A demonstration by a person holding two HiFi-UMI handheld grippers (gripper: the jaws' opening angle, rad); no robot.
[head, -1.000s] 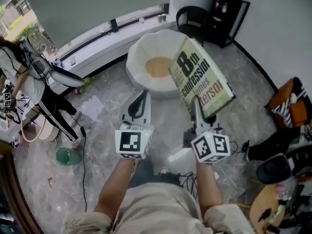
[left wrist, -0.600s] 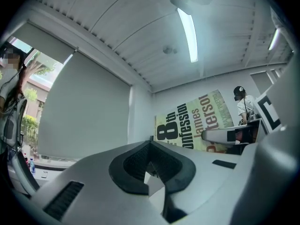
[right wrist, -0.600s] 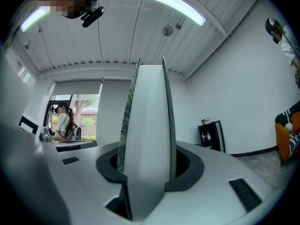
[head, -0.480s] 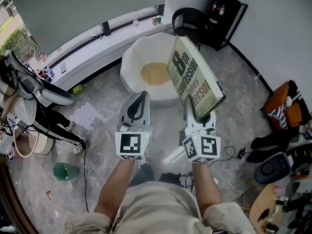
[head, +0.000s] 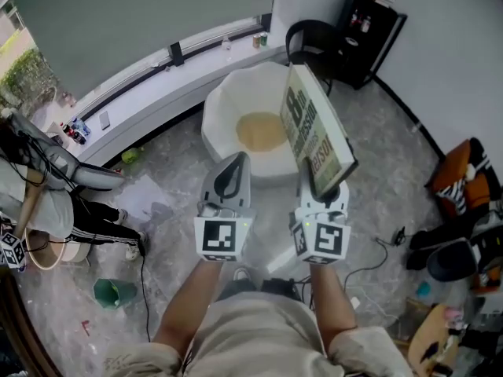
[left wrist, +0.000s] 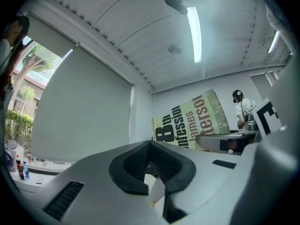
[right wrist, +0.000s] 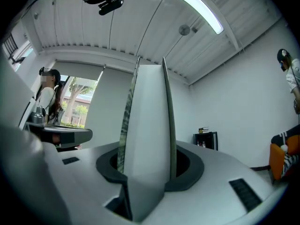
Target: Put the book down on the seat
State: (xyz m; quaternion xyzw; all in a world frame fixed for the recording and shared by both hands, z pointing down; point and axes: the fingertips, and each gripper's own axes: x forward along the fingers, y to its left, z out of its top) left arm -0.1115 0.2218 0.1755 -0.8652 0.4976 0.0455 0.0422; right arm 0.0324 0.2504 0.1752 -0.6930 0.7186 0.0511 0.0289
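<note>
Black cabinet, green bucket

- Your thick book with the cream-and-green printed cover: glossy paper face; the page block is plain matt white along the edge.
- Your right gripper and left gripper: smooth matt pale-grey plastic shells. The pads are black, finely ribbed and rubbery-looking.
- Round white tub seat: matt, soft-looking shell; cloth or leatherette, you can't tell from here.
- Its tan cushion: matt, fabric-like.
- Grey marbled floor: smooth, stone-like, faint sheen.
</note>
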